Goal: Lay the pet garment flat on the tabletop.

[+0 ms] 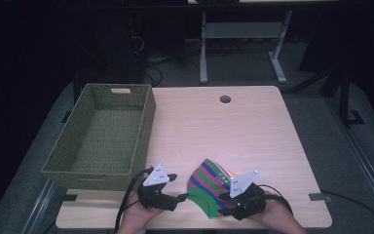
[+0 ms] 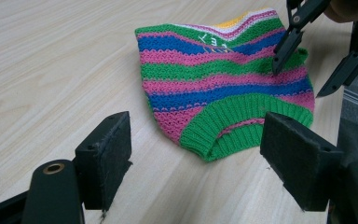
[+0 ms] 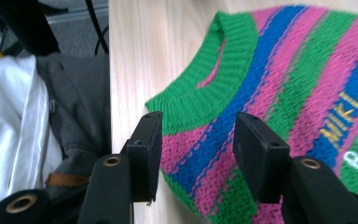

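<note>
Right gripper view shows yellow lettering "MIKI" on a blue stripe of the striped knit sweater, with white letters "PE" beside it. High view puts the sweater at the bench's six o'clock edge. The left tongs, at its nine o'clock, gape wide and empty. The right tongs, half-open, straddle the fabric, gripping nothing.
</note>
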A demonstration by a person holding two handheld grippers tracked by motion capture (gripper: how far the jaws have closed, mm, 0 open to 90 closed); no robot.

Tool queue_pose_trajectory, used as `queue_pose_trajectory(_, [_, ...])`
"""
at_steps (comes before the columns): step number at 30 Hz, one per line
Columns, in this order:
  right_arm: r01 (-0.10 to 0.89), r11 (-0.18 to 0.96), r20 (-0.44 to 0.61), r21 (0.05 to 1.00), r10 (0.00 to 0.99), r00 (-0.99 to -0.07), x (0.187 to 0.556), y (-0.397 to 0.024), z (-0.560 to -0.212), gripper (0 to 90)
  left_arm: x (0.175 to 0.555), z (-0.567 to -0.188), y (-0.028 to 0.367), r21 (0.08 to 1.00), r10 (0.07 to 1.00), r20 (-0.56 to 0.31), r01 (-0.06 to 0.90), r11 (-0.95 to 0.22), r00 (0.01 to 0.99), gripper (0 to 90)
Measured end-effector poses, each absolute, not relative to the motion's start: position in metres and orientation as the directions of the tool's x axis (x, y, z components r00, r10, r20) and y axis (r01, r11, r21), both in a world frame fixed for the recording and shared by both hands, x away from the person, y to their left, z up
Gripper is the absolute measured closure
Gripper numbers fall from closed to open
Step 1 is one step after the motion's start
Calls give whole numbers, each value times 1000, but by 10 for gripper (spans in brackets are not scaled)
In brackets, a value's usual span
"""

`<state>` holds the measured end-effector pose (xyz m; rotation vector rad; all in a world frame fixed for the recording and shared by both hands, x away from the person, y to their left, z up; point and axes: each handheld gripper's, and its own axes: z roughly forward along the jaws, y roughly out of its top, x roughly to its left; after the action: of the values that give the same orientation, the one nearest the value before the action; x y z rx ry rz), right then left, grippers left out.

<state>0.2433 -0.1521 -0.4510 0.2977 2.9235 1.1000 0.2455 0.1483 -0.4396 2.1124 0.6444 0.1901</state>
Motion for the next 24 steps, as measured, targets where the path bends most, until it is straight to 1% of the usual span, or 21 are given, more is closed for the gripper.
queue_pose_trajectory(5, [153, 763, 54, 628, 154, -987, 242, -147, -459, 529, 245, -439, 148, 800, 505, -100, 371, -471, 857, 244])
queue_pose_trajectory(12, [148, 761, 40, 631, 158, -987, 242, -146, -461, 555, 245, -439, 147, 798, 500, -105, 373, -474, 860, 246])
queue_pose_trajectory(20, [107, 770, -23, 629, 157, -987, 238, -146, -462, 662, 245, -439, 147, 797, 495, -110, 374, -474, 862, 256])
queue_pose_trajectory(21, [107, 770, -23, 629, 157, -987, 238, -146, -462, 662, 245, -439, 147, 797, 495, -110, 374, -474, 862, 259])
queue_pose_trajectory(22, [107, 772, -27, 627, 159, -987, 239, -146, -461, 715, 245, -439, 147, 797, 490, -112, 372, -475, 865, 268])
queue_pose_trajectory(23, [104, 773, -31, 626, 158, -987, 239, -146, -461, 744, 245, -439, 147, 797, 488, -114, 373, -474, 865, 273])
queue_pose_trajectory(24, [104, 773, -31, 626, 158, -987, 239, -146, -461, 744, 245, -439, 147, 797, 488, -114, 373, -474, 865, 274])
